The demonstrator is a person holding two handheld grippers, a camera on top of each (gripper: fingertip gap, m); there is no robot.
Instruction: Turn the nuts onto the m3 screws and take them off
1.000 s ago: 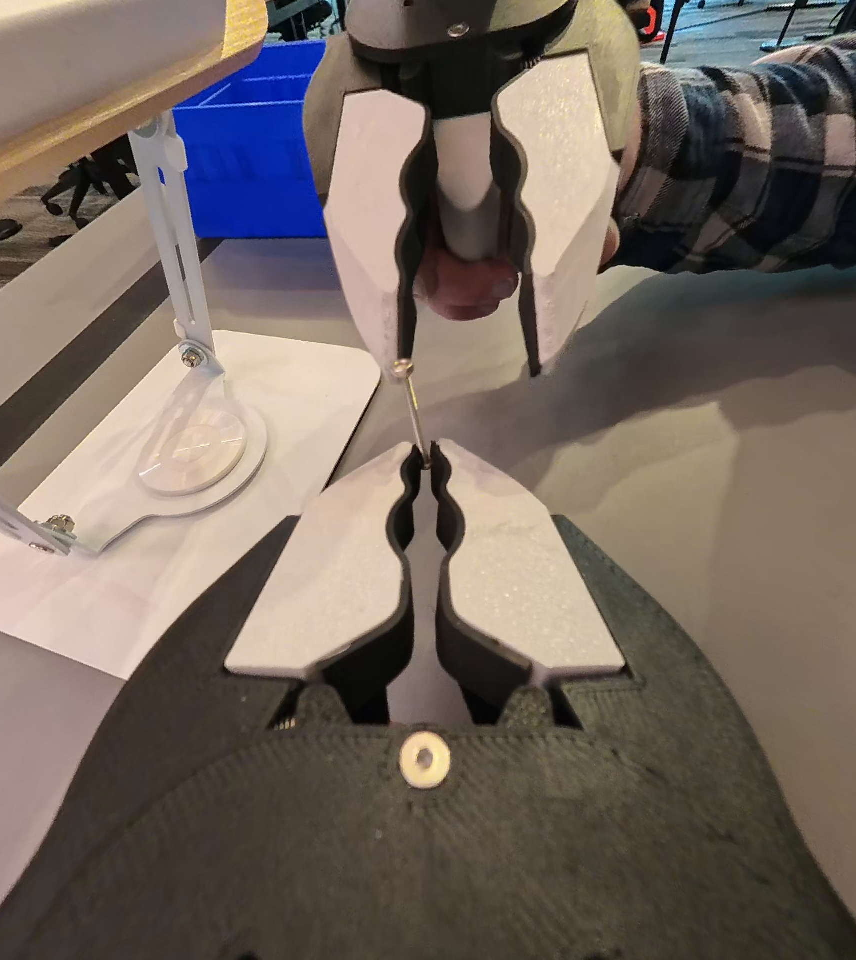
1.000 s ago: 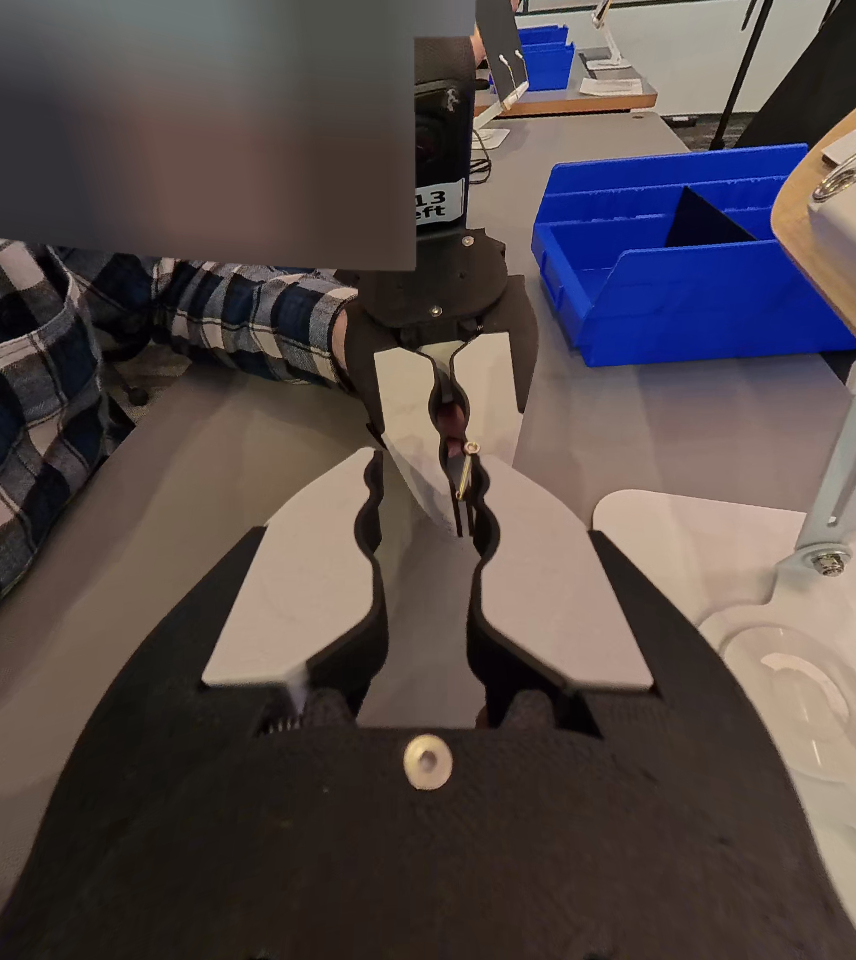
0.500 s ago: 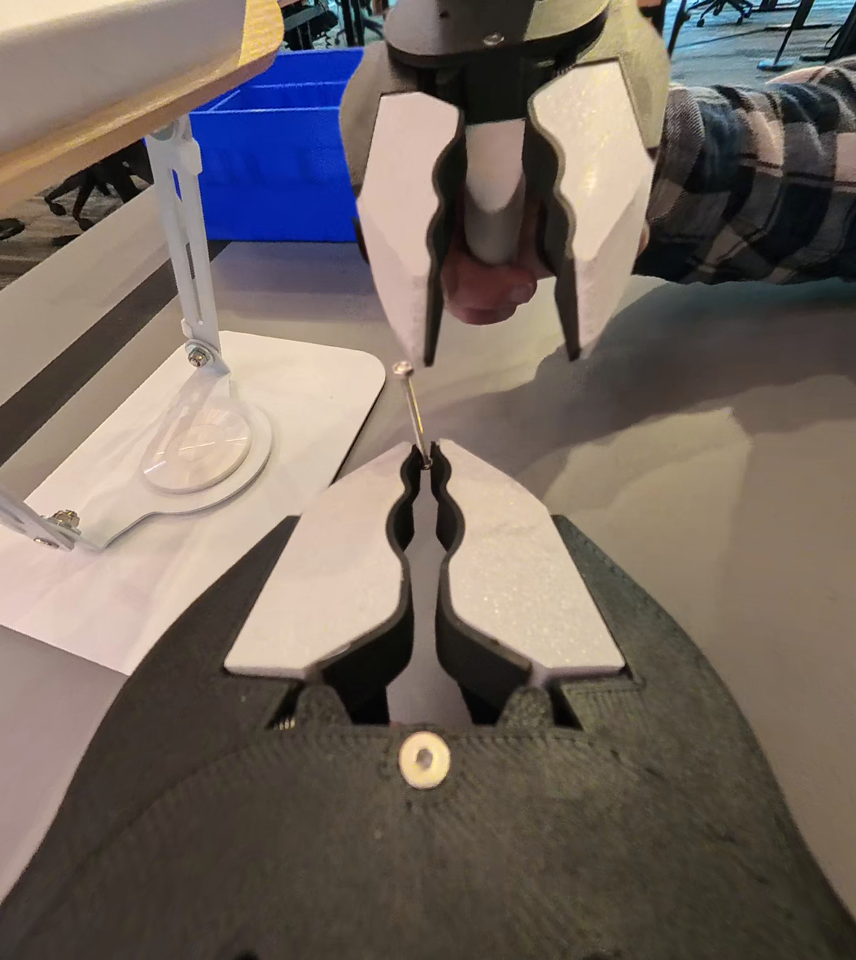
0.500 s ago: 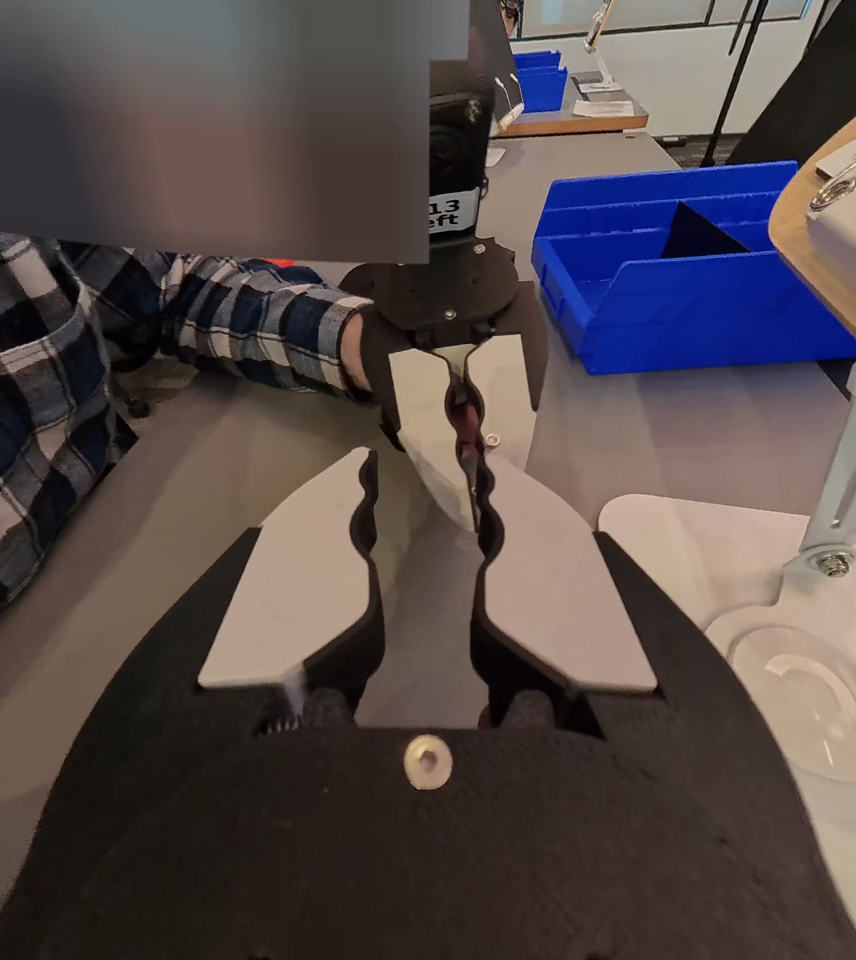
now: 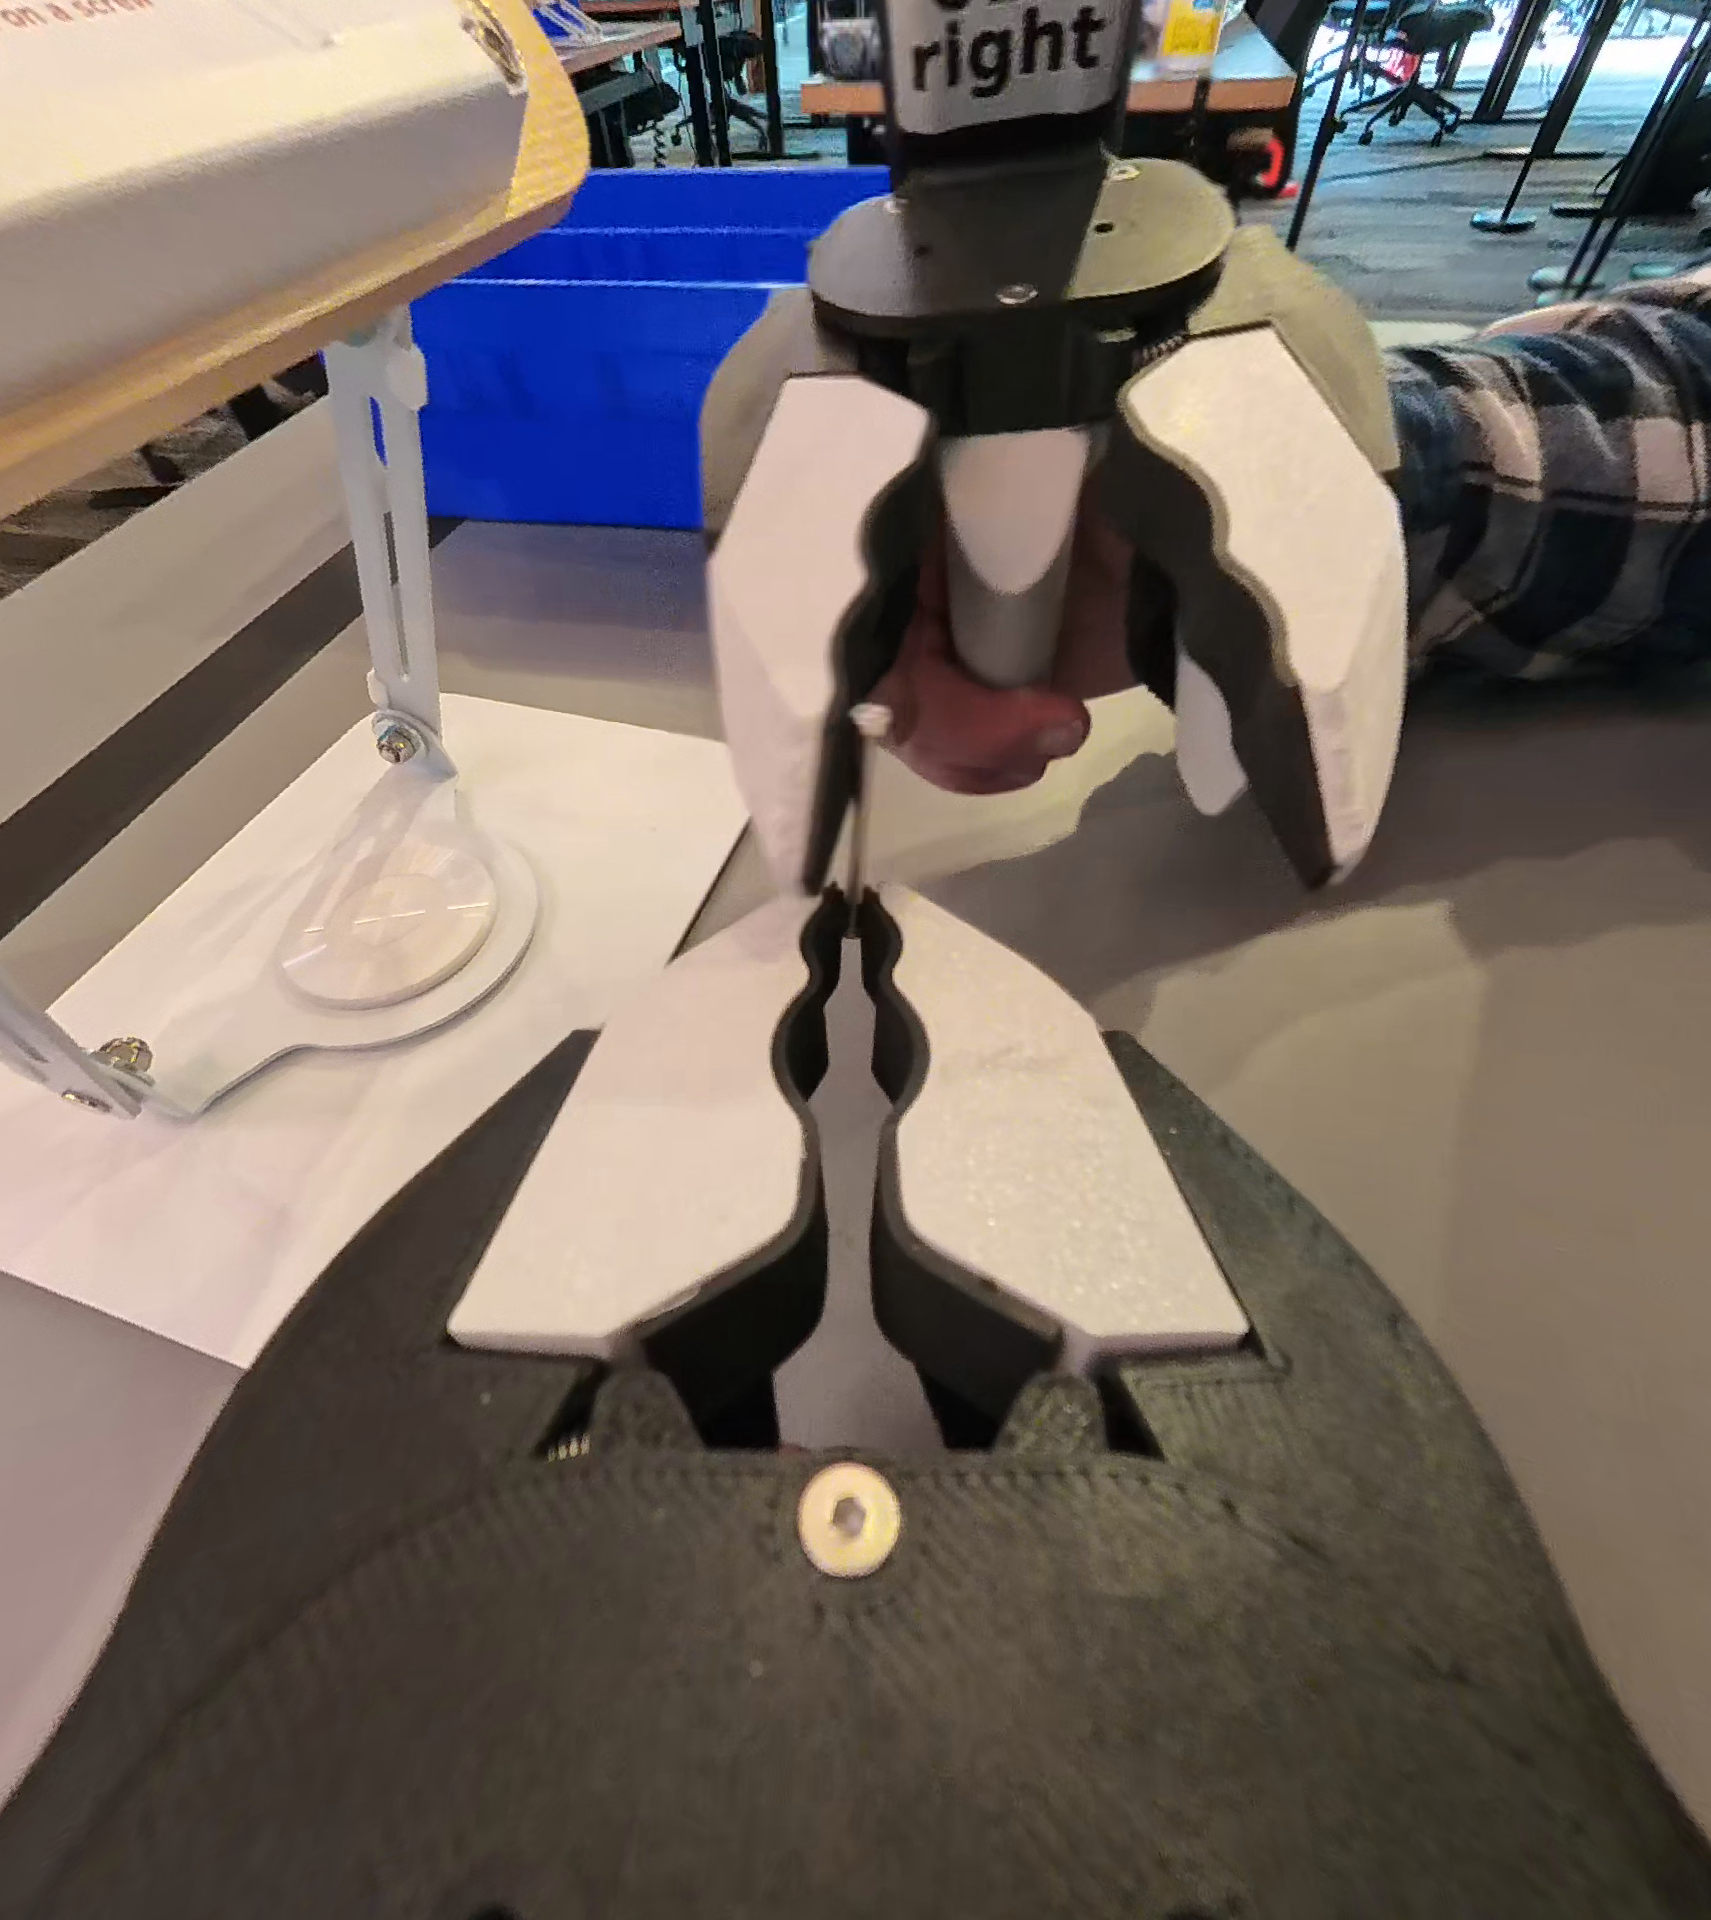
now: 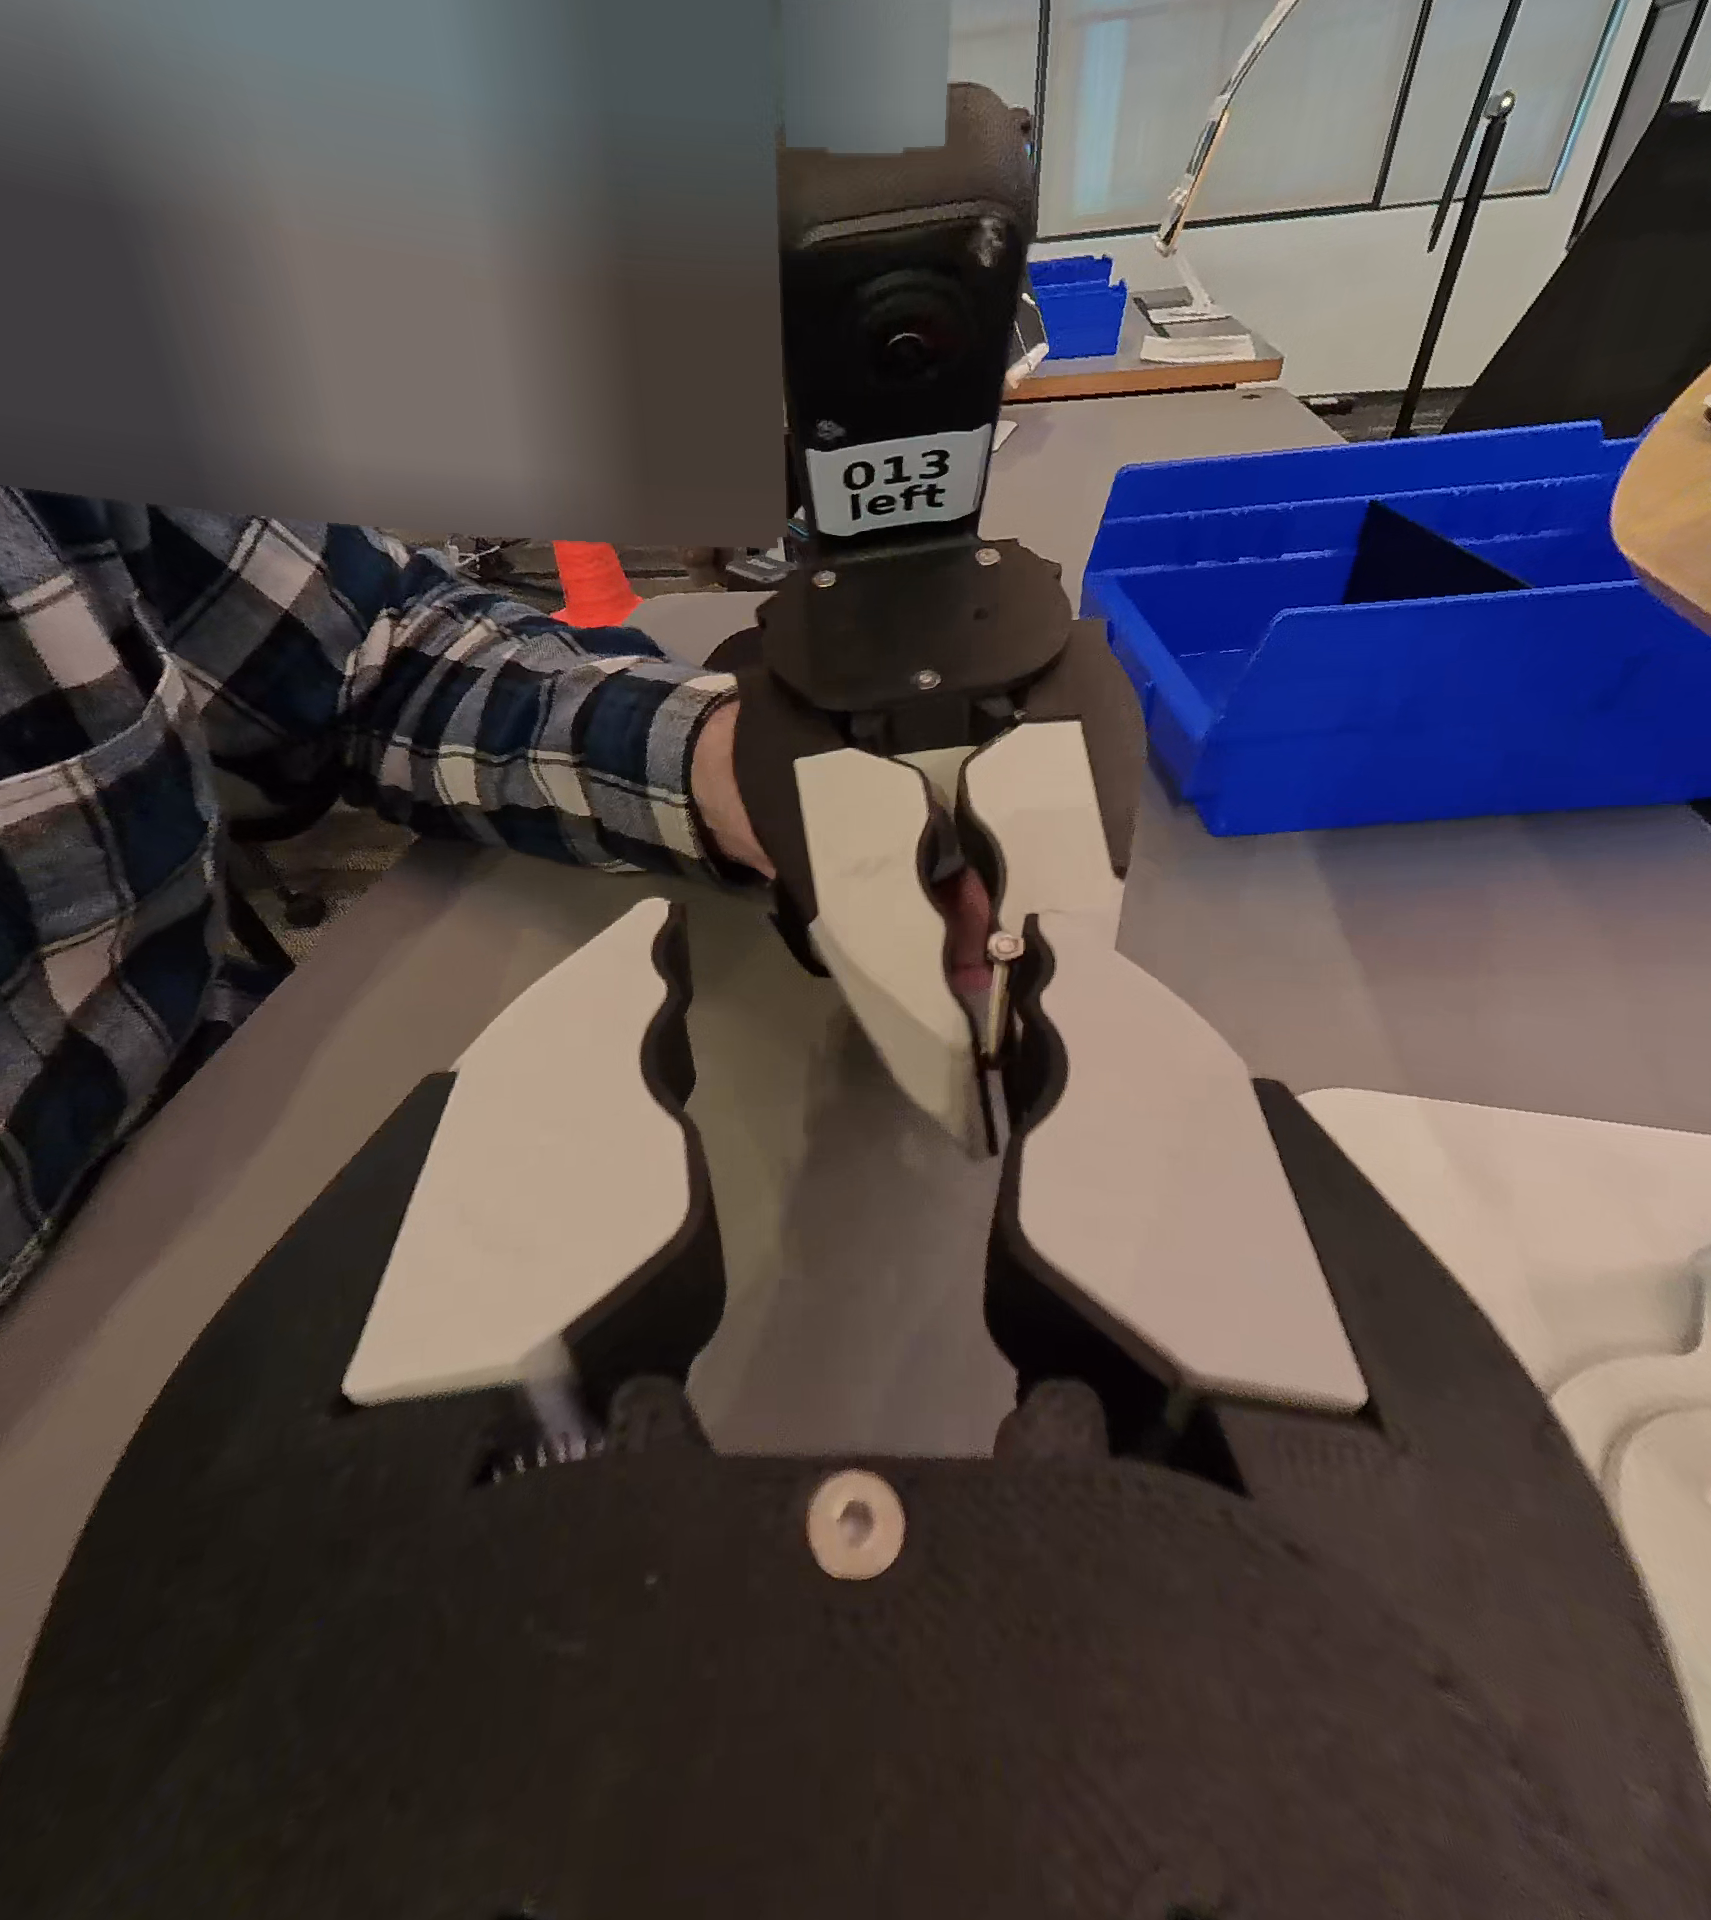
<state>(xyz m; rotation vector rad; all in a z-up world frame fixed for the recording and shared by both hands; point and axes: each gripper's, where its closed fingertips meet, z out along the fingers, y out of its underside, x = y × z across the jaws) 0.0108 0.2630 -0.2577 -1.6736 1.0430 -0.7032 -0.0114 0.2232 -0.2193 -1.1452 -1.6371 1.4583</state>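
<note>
We see a grey table (image 5: 1453,1091) filling most of both views. In the upper right of the right wrist view sits a blue bin (image 6: 1453,665); in the left wrist view it lies upper centre, behind the other tool. A white stand base (image 5: 207,1195) with slotted metal struts occupies the left of the left wrist view, and a wood-edged board (image 5: 207,312) tilts over it in the upper left corner. A plaid sleeve (image 6: 363,707) runs in from the left of the right wrist view.

The left gripper (image 5: 848,914), at frame centre in its own view, is closed, its tips pinching the lower end of a thin metal screw (image 5: 861,800) that stands nearly upright, head on top. The right gripper (image 6: 851,925) has its jaws spread wide and grips nothing. In the right wrist view the screw (image 6: 996,997) shows just right of centre, close against the inner edge of the right-hand finger (image 6: 1142,1195); we cannot tell whether they touch.
</note>
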